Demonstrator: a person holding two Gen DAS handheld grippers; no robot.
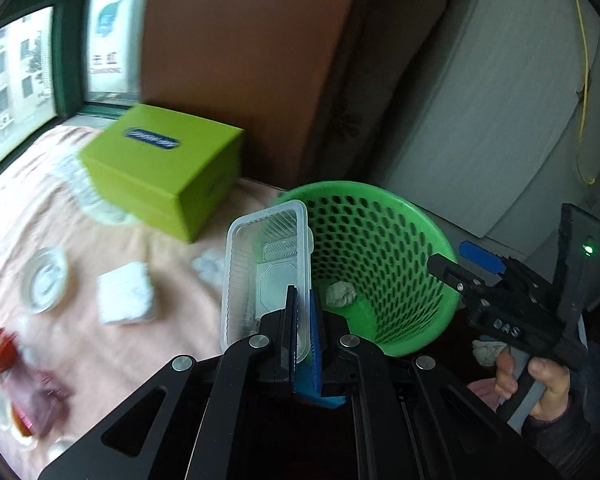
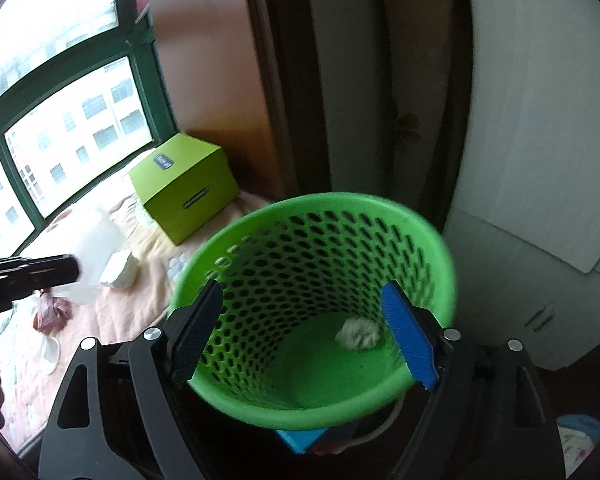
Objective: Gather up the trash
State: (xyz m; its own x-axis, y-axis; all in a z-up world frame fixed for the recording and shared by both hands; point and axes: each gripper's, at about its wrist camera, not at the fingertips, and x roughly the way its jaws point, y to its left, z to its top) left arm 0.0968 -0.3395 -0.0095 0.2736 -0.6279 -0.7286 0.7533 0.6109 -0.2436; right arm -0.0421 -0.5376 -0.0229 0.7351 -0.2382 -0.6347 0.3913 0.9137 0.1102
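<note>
Left tool (image 1: 304, 312): jaws closed on the near wall of a clear plastic tray (image 1: 266, 264). The tray stands on edge, held just left of the bin (image 1: 380, 248), its far end level with the bin's rim.

Right tool (image 2: 304, 332): jaws spread wide, nothing between the pads — they frame the bin's mouth from above. No earlier view is given to compare.

Bin: green, perforated wall, standing beside the bed (image 1: 100, 340). One crumpled paper wad (image 2: 358, 334) lies on its floor.

Bed, pink cover — remaining litter: a white block (image 1: 126, 298), a round clear lid (image 1: 44, 284), a small white wad (image 1: 208, 266), and a red wrapper (image 1: 4, 364), blurred. A green box (image 1: 164, 168) sits near the window (image 1: 16, 68).
</note>
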